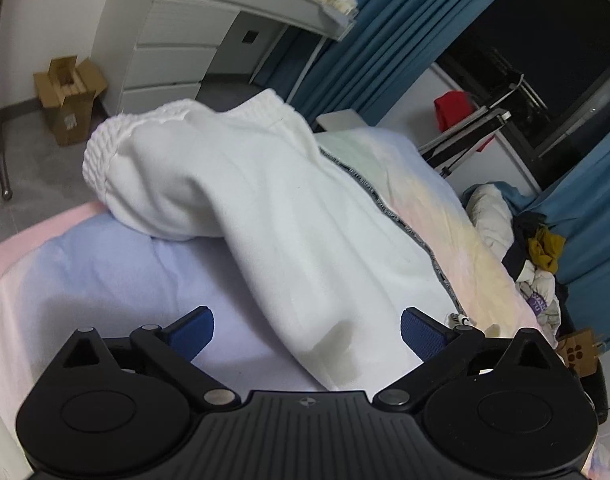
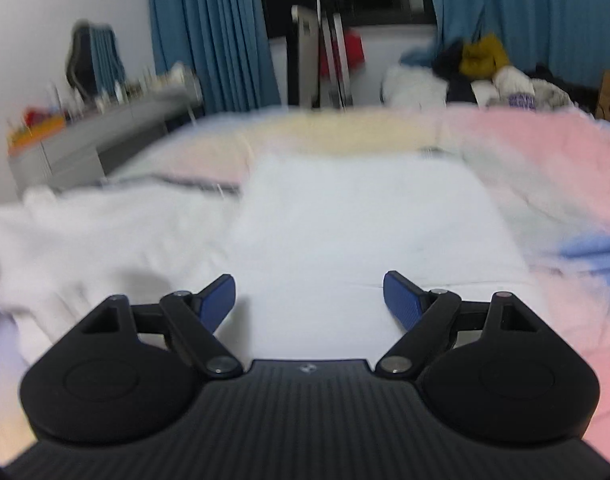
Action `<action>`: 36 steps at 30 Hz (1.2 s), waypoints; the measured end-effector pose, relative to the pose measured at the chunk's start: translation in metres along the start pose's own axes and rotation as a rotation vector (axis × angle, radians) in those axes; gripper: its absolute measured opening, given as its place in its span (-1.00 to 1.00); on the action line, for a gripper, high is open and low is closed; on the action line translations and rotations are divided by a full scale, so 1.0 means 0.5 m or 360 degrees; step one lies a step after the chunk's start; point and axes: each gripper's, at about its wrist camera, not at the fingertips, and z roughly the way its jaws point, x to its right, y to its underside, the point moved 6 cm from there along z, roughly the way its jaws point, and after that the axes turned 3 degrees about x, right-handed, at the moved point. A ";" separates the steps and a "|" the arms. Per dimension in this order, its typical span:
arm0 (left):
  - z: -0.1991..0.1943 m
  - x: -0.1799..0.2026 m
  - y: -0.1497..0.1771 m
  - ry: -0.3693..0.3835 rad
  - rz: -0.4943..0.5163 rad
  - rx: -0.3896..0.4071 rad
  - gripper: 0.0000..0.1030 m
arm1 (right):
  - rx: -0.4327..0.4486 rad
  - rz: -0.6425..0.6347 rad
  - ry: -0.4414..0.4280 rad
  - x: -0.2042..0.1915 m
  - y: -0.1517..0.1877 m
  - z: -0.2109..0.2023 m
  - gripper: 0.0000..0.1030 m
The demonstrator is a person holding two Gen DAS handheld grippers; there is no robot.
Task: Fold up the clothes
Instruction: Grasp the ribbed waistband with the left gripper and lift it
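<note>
I hold my left gripper (image 1: 307, 330) and right gripper (image 2: 309, 300) spread wide and empty over the white trousers (image 1: 265, 208) on the bed (image 1: 105, 272).

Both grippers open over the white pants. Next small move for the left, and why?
Probably ease the left gripper forward and close on the near end of the white pants. Its jaws stand wide apart with the fabric lying between them, nothing gripped. The ribbed far end is bunched up on the pastel bedsheet, so the garment needs lifting and flattening. The right gripper is also open; its view is blurred.
</note>
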 end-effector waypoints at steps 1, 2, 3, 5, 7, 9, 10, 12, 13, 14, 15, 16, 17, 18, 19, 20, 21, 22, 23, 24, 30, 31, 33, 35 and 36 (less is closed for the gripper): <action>0.003 -0.008 -0.001 0.0007 -0.0042 -0.0008 0.96 | 0.0022 0.0002 0.0008 0.001 -0.005 -0.004 0.60; 0.006 -0.016 -0.002 0.0014 -0.0084 -0.0015 0.96 | 0.0059 0.0020 0.0018 0.005 -0.013 -0.012 0.61; 0.009 -0.024 -0.003 0.0020 -0.0126 -0.0023 0.96 | 0.0095 0.0044 0.0024 0.008 -0.022 -0.021 0.61; 0.015 -0.040 -0.005 0.0034 -0.0210 -0.0039 0.96 | 0.0122 0.0113 0.0006 0.019 -0.029 -0.025 0.61; 0.021 -0.056 -0.007 0.0048 -0.0294 -0.0054 0.96 | 0.0058 0.0129 0.0008 0.024 -0.008 -0.010 0.60; 0.027 -0.072 -0.009 0.0061 -0.0378 -0.0069 0.96 | -0.0007 0.0145 0.0010 0.029 0.013 0.005 0.60; 0.031 -0.078 -0.013 0.0064 -0.0408 -0.0061 0.96 | -0.0030 0.0148 0.0013 0.030 0.020 0.011 0.60; 0.041 -0.086 -0.026 0.0063 -0.0449 -0.0014 0.95 | -0.0029 0.0126 0.0028 0.024 0.020 0.012 0.65; 0.046 -0.089 -0.032 0.0062 -0.0469 0.0009 0.95 | -0.0028 0.0115 0.0036 0.021 0.020 0.013 0.64; 0.051 -0.093 -0.039 0.0061 -0.0490 0.0032 0.94 | -0.0025 0.0108 0.0042 0.018 0.020 0.013 0.64; 0.056 -0.097 -0.046 0.0060 -0.0510 0.0056 0.92 | -0.0017 0.0112 0.0044 0.019 0.020 0.011 0.65; 0.060 -0.100 -0.052 0.0059 -0.0530 0.0079 0.91 | -0.0010 0.0117 0.0046 0.019 0.021 0.009 0.65; 0.065 -0.104 -0.059 0.0058 -0.0550 0.0102 0.88 | -0.0007 0.0121 0.0046 0.020 0.020 0.008 0.64; 0.070 -0.108 -0.065 0.0057 -0.0571 0.0126 0.86 | -0.0003 0.0127 0.0045 0.020 0.019 0.005 0.64; 0.075 -0.112 -0.072 0.0057 -0.0591 0.0149 0.85 | 0.0002 0.0139 0.0039 0.021 0.015 0.000 0.63; 0.080 -0.116 -0.078 0.0056 -0.0611 0.0173 0.82 | 0.0011 0.0157 0.0029 0.023 0.010 -0.009 0.61; 0.084 -0.120 -0.085 0.0055 -0.0631 0.0196 0.81 | 0.0016 0.0169 0.0018 0.024 0.006 -0.017 0.61; 0.089 -0.124 -0.091 0.0054 -0.0651 0.0219 0.81 | 0.0013 0.0162 0.0006 0.023 0.008 -0.025 0.61; 0.094 -0.127 -0.098 0.0053 -0.0671 0.0243 0.80 | 0.0002 0.0147 0.0006 0.023 0.012 -0.032 0.60; 0.099 -0.131 -0.104 0.0052 -0.0692 0.0266 0.80 | -0.0035 0.0110 0.0029 0.024 0.023 -0.031 0.60; 0.123 -0.148 -0.132 0.0006 -0.0725 0.0327 0.59 | -0.0122 0.0263 -0.0057 0.041 0.021 -0.079 0.60; 0.126 -0.150 -0.135 -0.0007 -0.0720 0.0328 0.56 | -0.0118 0.0308 -0.0073 0.045 0.019 -0.091 0.60; 0.133 -0.154 -0.141 -0.0032 -0.0711 0.0329 0.45 | -0.0117 0.0320 -0.0029 0.051 0.021 -0.110 0.60; 0.140 -0.158 -0.148 -0.0057 -0.0702 0.0331 0.32 | -0.0107 0.0292 0.0012 0.052 0.020 -0.118 0.60; 0.144 -0.160 -0.151 -0.0069 -0.0697 0.0331 0.29 | -0.0101 0.0281 0.0025 0.051 0.019 -0.121 0.60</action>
